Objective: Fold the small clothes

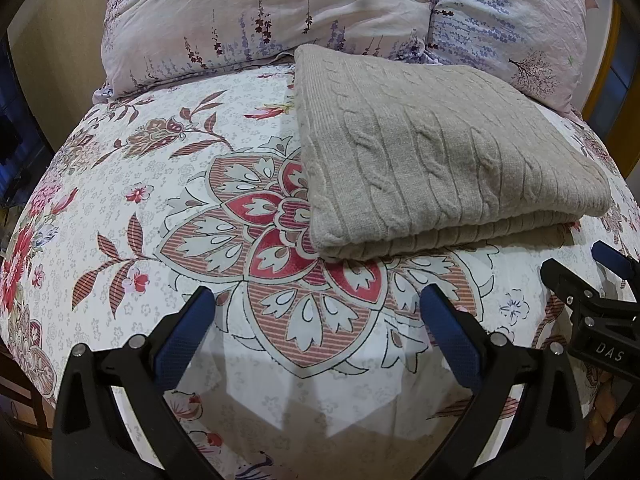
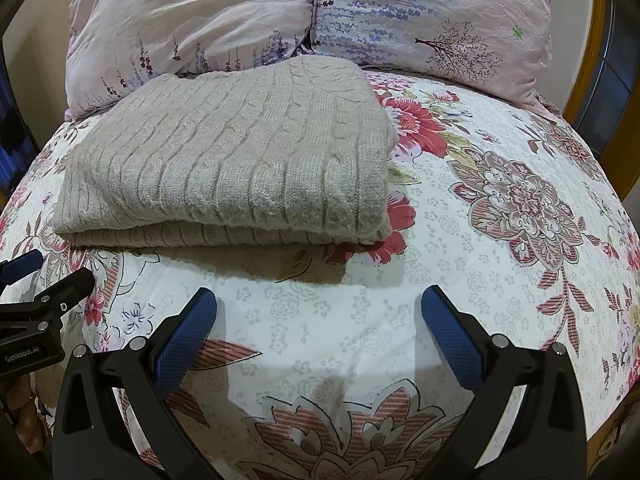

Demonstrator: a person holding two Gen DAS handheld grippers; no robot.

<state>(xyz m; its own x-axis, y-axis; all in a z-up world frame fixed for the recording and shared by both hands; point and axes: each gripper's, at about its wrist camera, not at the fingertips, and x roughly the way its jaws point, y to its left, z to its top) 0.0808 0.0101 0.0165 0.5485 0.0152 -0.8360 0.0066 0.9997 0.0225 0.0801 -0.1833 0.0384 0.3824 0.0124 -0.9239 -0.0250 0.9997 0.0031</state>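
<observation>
A beige cable-knit sweater lies folded in a neat rectangle on the floral bed sheet; it also shows in the right wrist view. My left gripper is open and empty, hovering over the sheet in front of the sweater's near left corner. My right gripper is open and empty, in front of the sweater's near right corner. Each gripper shows at the edge of the other's view: the right one, the left one. Neither touches the sweater.
Two pale floral pillows lean at the head of the bed, just behind the sweater. The sheet stretches right of the sweater. A yellow wooden frame stands at the far right.
</observation>
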